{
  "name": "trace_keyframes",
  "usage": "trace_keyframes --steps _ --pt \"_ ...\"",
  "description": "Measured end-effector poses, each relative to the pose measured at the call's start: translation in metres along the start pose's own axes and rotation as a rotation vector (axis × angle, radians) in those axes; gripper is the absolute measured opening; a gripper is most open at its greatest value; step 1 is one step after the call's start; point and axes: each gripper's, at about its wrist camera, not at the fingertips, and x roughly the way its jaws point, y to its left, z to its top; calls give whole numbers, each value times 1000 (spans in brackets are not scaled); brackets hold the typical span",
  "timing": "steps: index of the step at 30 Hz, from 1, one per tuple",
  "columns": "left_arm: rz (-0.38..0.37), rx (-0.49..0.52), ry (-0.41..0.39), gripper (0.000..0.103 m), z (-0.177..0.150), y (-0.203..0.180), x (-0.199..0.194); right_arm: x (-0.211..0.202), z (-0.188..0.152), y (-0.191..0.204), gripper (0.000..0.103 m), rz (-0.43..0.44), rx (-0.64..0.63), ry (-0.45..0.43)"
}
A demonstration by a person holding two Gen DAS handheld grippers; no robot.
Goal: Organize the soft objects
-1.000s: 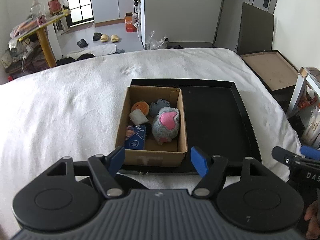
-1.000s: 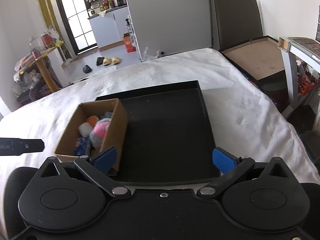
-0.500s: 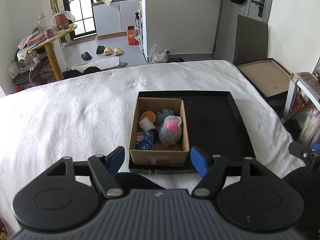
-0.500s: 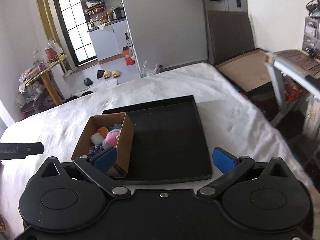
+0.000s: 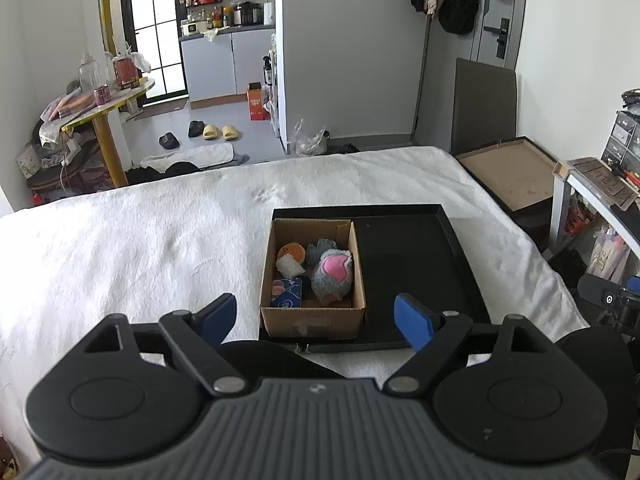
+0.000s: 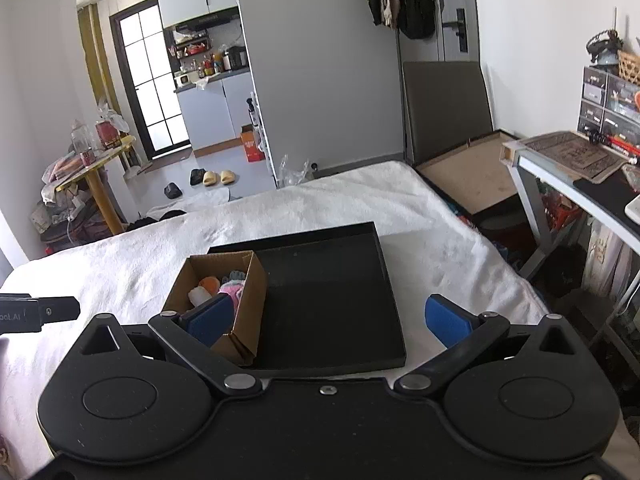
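A cardboard box (image 5: 312,320) stands in the left part of a black tray (image 5: 420,264) on the white bed. In the box lie a grey plush with a pink heart (image 5: 332,274), an orange soft ball (image 5: 294,251), a white wad (image 5: 289,266), a blue-grey plush (image 5: 320,246) and a blue packet (image 5: 287,294). My left gripper (image 5: 316,320) is open and empty, held back from the box's near side. My right gripper (image 6: 328,318) is open and empty, near the tray's (image 6: 332,300) front edge; the box (image 6: 240,308) lies to its left.
The white blanket (image 5: 140,248) covers the bed around the tray. A brown board (image 5: 512,172) and a desk (image 6: 576,184) stand to the right of the bed. A yellow round table (image 5: 108,100) with clutter stands far left.
Both grippers have pulled back and risen from the tray; the box and tray look smaller and farther. The jaws have stayed open.
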Motion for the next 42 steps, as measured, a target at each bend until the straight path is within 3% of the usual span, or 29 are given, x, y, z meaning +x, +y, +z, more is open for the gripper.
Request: trace_keyframes --steps 4,10,30,42 --pt "4 6 -20 88 -2 -1 -9 -8 0 -1 103 -14 6 -17" --pt "23 10 -49 102 -10 -2 -21 -18 -7 2 103 -7 -19 -28" --pt "-3 11 -11 102 -27 -3 -30 -28 -24 17 103 3 -85 -9" --pt "-1 11 2 102 -29 -2 -29 -30 -24 16 103 57 -68 6"
